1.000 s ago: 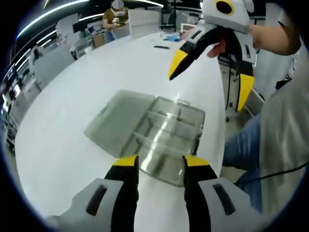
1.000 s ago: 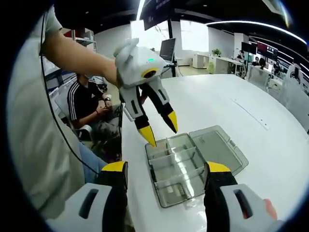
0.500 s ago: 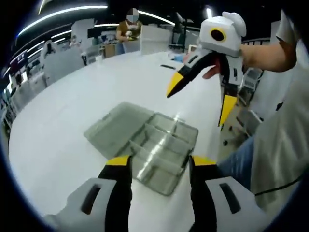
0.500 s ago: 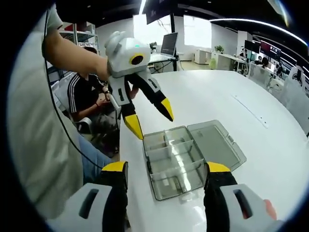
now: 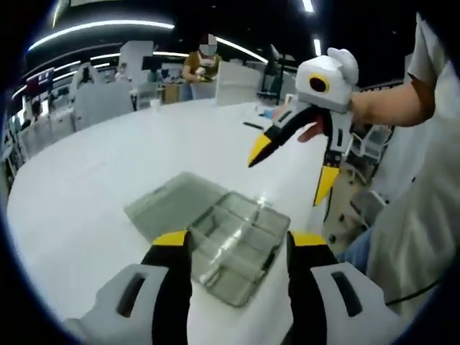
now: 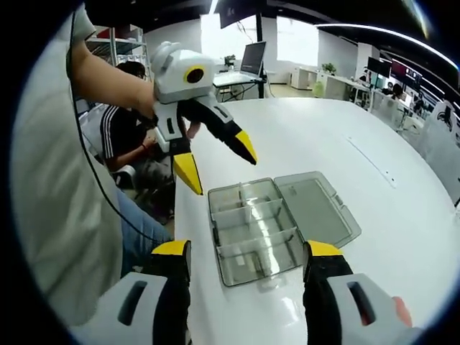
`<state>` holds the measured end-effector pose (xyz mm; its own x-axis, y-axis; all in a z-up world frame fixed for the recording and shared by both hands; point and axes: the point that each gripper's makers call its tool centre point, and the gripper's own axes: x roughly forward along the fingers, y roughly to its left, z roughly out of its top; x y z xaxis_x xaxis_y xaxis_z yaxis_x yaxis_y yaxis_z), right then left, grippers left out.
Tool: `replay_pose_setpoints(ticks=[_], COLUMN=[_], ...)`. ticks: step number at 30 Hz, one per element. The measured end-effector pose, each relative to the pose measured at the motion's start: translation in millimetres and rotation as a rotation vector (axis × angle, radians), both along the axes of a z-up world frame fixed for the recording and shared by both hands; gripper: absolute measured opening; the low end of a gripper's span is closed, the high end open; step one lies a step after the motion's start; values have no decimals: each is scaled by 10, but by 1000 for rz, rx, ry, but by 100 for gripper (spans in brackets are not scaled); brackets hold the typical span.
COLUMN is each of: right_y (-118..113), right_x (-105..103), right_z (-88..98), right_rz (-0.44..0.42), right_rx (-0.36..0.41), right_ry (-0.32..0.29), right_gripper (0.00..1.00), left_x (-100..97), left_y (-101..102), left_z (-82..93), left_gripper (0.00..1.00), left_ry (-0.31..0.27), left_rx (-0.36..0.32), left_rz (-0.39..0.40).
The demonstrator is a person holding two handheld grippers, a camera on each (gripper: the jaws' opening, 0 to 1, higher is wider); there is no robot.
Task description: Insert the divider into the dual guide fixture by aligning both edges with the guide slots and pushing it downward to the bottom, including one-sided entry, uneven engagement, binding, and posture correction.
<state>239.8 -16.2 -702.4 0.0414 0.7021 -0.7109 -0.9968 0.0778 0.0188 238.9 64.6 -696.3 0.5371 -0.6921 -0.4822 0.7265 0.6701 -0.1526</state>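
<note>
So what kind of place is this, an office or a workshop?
Probably an open-plan office or lab: a long white table holding a clear compartment box, a monitor on a desk behind, and people seated at other workstations, like the seated person nearby.

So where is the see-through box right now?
The clear box lies on the white table with its lid flat open, just beyond the right gripper, near the table edge by the person.

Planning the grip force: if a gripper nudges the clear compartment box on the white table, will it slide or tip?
The clear compartment box looks like thin plastic, so probably light and stiff. It lies flat with its lid open on the smooth white table, so it would likely slide rather than tip.
</note>
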Motion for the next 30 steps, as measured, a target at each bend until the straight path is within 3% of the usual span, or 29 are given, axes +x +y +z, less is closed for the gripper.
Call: replay_pose_setpoints(ticks=[9, 30], right_y=[-110, -532], right_x=[45, 96], right_z=[-19, -276], right_rz=[1, 10], right_rx=[-28, -146], right_ry=[-3, -11], right_gripper=[61, 60], left_x=[-26, -143], left_y=[-94, -245], left_z=[63, 112], left_gripper=[61, 76], left_ry=[-43, -83], left_rx=[-45, -47], left_rz=[-16, -52])
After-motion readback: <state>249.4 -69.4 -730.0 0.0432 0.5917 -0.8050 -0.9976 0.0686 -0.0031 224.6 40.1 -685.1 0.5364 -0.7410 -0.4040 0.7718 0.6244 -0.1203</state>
